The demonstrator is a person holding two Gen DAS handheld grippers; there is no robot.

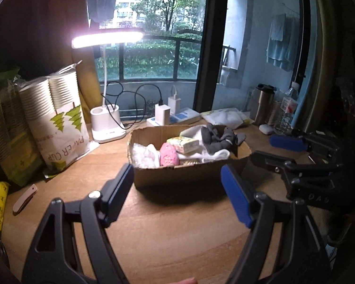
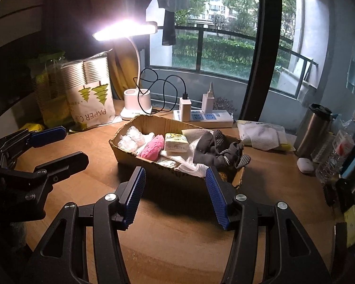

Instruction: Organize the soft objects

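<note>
Desk (image 2: pixel 177 236): wooden, lamp-lit | cardboard box (image 2: pixel 139 165): filled | window (image 2: pixel 224 54): greenery outside

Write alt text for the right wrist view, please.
An open cardboard box of soft things, including a pink sponge and grey socks, sits on a wooden desk. The empty right gripper hovers before it.
</note>
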